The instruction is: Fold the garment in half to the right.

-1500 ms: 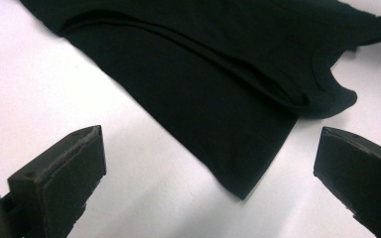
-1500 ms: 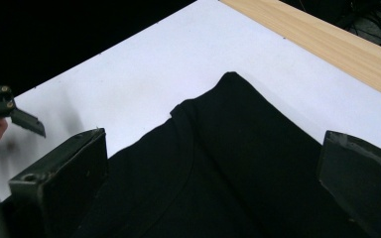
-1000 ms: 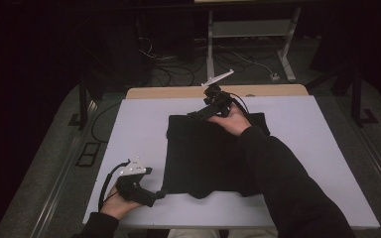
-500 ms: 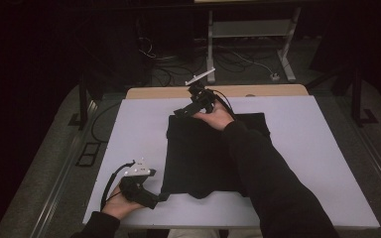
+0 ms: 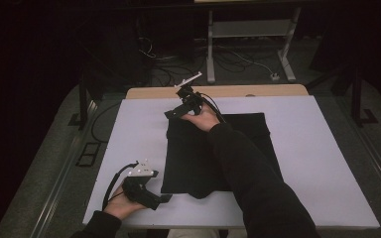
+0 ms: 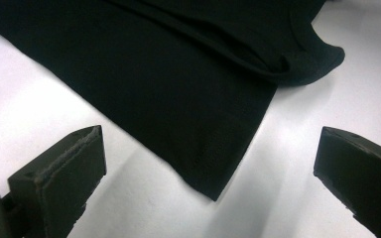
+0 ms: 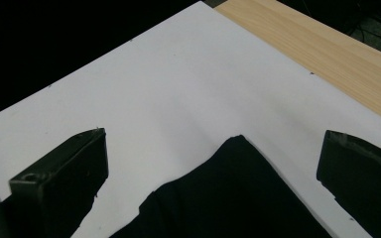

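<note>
A black cloth lies flat on the white table top, folded into a rough rectangle. My left gripper rests at the table's near edge, pointing at the cloth's near left corner. Its own view shows it open, with that corner lying between the spread jaws, untouched. My right gripper reaches across to the cloth's far left corner. It is also open, and the pointed corner sits on the table between its jaws.
A light wooden strip runs along the table's far edge. Behind it are floor cables and a metal stand. My right forearm lies across the cloth's middle. White surface stretches left and right of the cloth.
My right gripper has moved left along the cloth's far edge to its far left corner. The left gripper has shifted slightly toward the near left corner.
</note>
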`<state>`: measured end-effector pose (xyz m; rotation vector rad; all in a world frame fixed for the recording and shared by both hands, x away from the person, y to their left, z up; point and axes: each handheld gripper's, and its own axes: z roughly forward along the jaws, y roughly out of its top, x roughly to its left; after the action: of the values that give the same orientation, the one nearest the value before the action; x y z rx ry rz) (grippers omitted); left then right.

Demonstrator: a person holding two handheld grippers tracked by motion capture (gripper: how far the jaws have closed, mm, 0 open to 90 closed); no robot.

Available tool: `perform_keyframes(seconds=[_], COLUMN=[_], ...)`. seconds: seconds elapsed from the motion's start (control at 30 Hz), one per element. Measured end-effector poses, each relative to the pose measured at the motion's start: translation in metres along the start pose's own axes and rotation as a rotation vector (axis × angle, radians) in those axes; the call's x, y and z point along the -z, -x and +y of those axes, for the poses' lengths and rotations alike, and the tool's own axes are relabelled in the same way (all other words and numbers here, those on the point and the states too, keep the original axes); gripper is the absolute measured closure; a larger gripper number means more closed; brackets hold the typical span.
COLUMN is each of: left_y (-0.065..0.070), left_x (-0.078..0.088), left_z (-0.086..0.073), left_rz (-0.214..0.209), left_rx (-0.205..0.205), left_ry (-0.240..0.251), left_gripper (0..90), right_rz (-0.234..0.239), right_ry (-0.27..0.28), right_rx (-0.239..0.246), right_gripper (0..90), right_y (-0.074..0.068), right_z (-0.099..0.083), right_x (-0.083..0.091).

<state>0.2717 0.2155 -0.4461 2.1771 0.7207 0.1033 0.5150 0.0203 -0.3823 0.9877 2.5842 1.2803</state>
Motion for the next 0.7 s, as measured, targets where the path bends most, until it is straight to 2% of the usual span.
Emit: perform_keyframes(seconds=[0.2, 0.37, 0.53, 0.6, 0.7], left_y=[0.001, 0.002, 0.004, 0.005, 0.006], left_x=[-0.002, -0.002, -0.004, -0.004, -0.004], left_z=[0.001, 0.000, -0.001, -0.001, -0.002], left_rz=[-0.023, -0.014, -0.015, 0.004, 0.019], left_rx=[0.007, 0.009, -0.001, -0.031, -0.021], left_ry=[-0.015, -0.012, -0.036, -0.048, -0.031], left_gripper=[0.0, 6.8, 14.0, 16.2, 21.9], right_rz=[-0.009, -0.013, -0.021, -0.026, -0.035], right_ry=[-0.009, -0.007, -0.046, -0.053, -0.056], right_rx=[-0.006, -0.021, -0.021, -0.023, -0.024], right_gripper=[0.0, 1.3, 2.1, 2.2, 2.7], right_y=[0.000, 0.001, -0.001, -0.001, -0.001], right_z=[-0.002, -0.008, -0.015, -0.017, -0.018], right_x=[-0.016, -0.031, -0.047, -0.051, -0.054])
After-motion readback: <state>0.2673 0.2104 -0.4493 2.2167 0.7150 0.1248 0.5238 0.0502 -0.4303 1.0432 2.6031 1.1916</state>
